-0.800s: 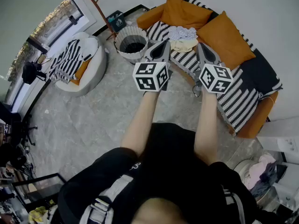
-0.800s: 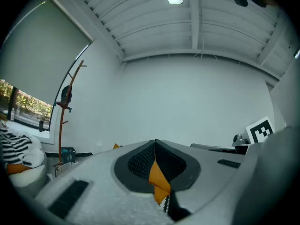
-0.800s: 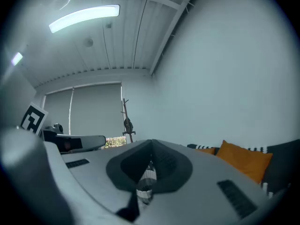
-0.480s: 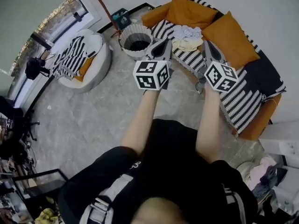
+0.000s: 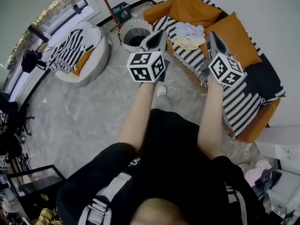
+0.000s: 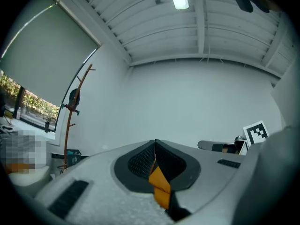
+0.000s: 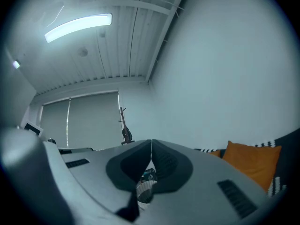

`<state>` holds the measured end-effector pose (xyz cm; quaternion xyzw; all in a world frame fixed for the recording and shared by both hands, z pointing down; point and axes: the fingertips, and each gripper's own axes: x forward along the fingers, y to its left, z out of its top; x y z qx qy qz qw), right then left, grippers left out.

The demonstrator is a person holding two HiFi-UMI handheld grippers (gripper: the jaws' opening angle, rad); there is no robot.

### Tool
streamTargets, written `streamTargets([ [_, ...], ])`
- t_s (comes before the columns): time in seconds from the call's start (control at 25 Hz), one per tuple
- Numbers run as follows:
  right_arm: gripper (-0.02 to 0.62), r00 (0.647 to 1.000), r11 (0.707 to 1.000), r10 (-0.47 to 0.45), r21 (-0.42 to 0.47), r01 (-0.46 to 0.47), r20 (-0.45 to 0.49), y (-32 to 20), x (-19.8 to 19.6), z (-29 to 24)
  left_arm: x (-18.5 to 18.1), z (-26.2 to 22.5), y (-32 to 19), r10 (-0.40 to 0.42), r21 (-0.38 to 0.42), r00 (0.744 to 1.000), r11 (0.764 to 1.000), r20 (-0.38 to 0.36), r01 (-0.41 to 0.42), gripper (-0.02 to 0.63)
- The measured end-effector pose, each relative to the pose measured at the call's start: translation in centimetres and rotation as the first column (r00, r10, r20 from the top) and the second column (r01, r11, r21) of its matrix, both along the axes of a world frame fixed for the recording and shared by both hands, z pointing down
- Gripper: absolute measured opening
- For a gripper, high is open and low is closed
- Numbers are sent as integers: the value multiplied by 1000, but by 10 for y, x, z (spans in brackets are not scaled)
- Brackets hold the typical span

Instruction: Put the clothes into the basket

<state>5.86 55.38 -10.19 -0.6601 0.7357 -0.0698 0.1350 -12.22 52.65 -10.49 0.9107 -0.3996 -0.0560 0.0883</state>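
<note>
On the sofa (image 5: 260, 122) beside the basket (image 5: 135, 33) lie the clothes (image 5: 188, 35), which the left gripper (image 5: 161, 33) and right gripper (image 5: 212, 34), both closed and empty, could merely shove unless opened.

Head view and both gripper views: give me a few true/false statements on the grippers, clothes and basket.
1. Both the left gripper and the right gripper are shut with nothing held. True.
2. The clothes are in the basket. False: they lie on the sofa.
3. The basket stands on the floor beside the sofa. True.
4. The sofa cushions are blue. False: they are orange.
</note>
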Motion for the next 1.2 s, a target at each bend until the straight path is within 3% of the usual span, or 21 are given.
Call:
streamTargets([
  [0.32, 12, 999, 1000, 19, -13, -20, -28, -72, 16, 7, 4, 9, -83, -9, -13, 999, 1000, -39, 9, 9],
  [0.72, 12, 996, 989, 83, -121, -85, -29, -194, 50, 47, 32, 38, -232, 13, -94, 999, 995, -45, -17, 9],
  [0.88, 12, 992, 984, 125, -122, -127, -24, -249, 70, 37, 44, 37, -301, 23, -109, 999, 994, -23, -25, 9],
  [1.2, 12, 994, 983, 82, -161, -93, -70, -385, 61, 42, 34, 49, -434, -26, -85, 998, 996, 64, 31, 9],
])
